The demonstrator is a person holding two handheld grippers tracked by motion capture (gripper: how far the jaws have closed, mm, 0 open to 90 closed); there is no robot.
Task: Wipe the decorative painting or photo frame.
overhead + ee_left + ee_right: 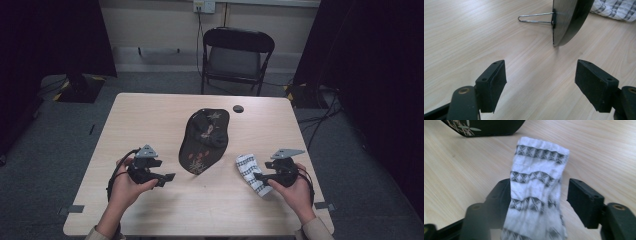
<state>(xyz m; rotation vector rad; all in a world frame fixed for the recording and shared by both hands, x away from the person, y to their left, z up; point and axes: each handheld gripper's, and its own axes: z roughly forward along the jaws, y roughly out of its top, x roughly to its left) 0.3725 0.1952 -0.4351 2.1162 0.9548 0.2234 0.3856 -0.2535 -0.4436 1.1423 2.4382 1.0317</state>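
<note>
Right gripper (pixel 537 202) nearest, jaws spread wide either side of the patterned white cloth (pixel 536 190), which lies between them on the wooden table (pixel 150 120), not yet pinched. Left gripper (pixel 540 82) released too, grasping nothing, aimed at the edge of the dark decorated plate (pixel 566 20) propped on its wire stand (pixel 534 18). Judging by that, early going: cloth lined up for a grab, lifting and wiping all left. Plate just beside the cloth, easy to knock. Small black disc (pixel 238 108) and folding chair (pixel 235 55) well clear.
</note>
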